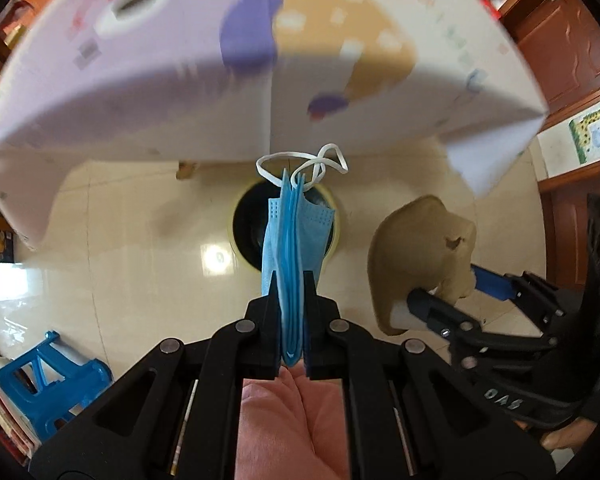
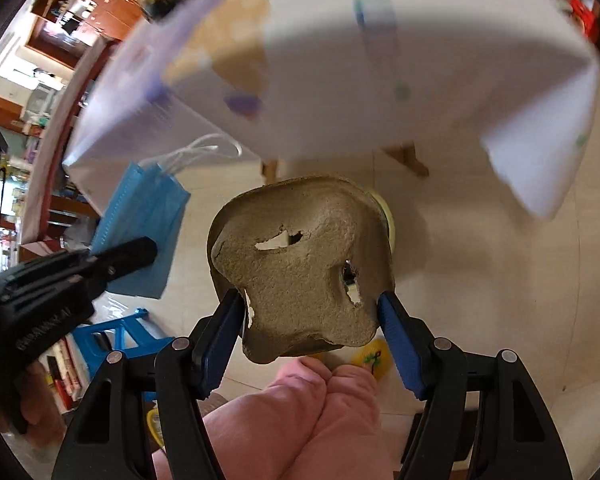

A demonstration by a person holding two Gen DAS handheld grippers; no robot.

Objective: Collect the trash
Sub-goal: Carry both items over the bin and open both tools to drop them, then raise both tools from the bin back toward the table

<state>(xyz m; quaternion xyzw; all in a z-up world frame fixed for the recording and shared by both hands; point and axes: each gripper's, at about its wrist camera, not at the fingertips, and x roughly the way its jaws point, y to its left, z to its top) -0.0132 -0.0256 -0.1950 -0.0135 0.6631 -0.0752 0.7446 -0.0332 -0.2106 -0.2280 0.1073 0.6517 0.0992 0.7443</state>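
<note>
Left gripper (image 1: 291,280): jaws nearly together, clamped on one folded blue mask (image 1: 296,232), above a bin (image 1: 244,220) on the floor. Right gripper (image 2: 312,304): jaws wide, gripping one torn pulp tray (image 2: 300,256). One worktop (image 1: 140,92) beyond.

Two pairs of black tongs point downward side by side. The left tongs (image 1: 291,280) have their jaws pressed almost together, pinching a folded blue face mask (image 1: 294,232) that hangs between them. The right tongs (image 2: 312,304), with blue finger pads (image 2: 400,344), are spread wider, their jaws clamping both sides of a torn brown pulp tray (image 2: 300,264). Pink-clad legs (image 2: 300,420) show below both tongs.
</note>
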